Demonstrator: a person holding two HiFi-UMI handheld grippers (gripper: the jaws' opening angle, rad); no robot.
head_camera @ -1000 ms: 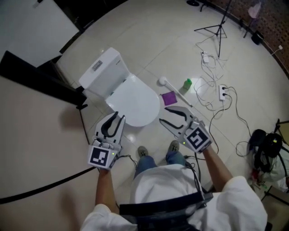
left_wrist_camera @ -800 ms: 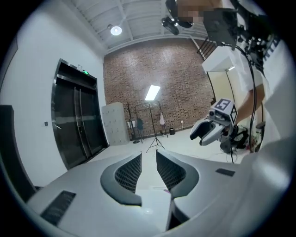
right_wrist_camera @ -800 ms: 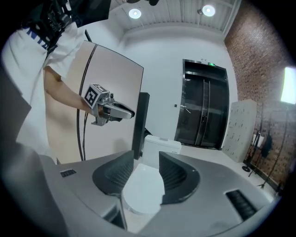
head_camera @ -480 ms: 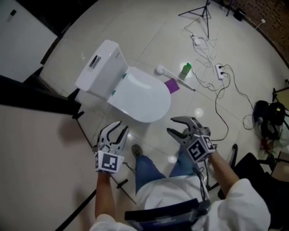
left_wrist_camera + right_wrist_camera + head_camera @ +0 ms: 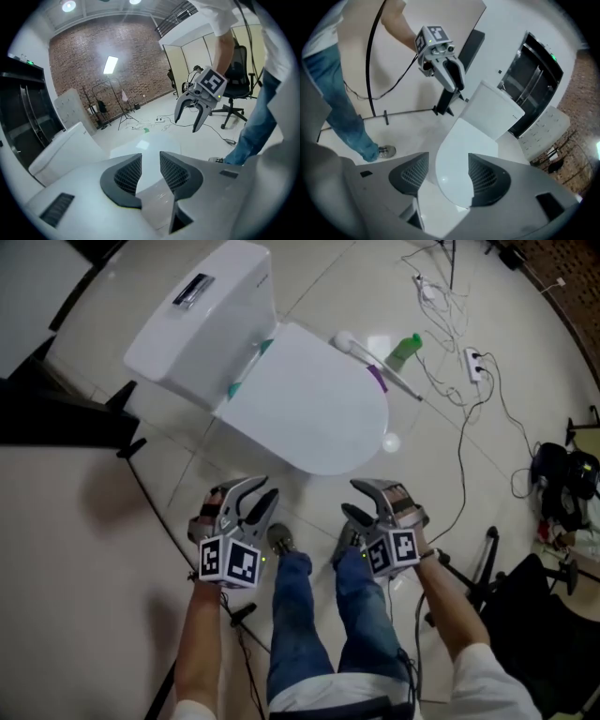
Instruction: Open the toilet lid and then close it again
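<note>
The white toilet stands with its lid (image 5: 300, 399) down, the tank (image 5: 197, 310) behind it. Both grippers hang low in front of the bowl's front rim, either side of the person's legs, touching nothing. My left gripper (image 5: 264, 489) is open with a narrow gap; its jaws have opened a little and only the lid (image 5: 145, 147) shows beyond them. My right gripper (image 5: 351, 499) is open wide; its jaws have just been opening, with nothing between them. The lid (image 5: 459, 154) lies ahead of the right gripper (image 5: 447, 176). Each gripper view shows the other gripper (image 5: 187, 124) (image 5: 454, 82).
A white toilet brush (image 5: 375, 357), a green bottle (image 5: 405, 348) and a purple item (image 5: 377, 379) lie right of the bowl. A power strip (image 5: 473, 360) with cables, a black bag (image 5: 562, 484) and a chair base (image 5: 487, 568) sit further right. A black stand (image 5: 56, 418) is at left.
Both grippers have dropped low and drawn in front of the bowl as the person crouched closer. The right jaws have spread wider; the left jaws opened slightly.
</note>
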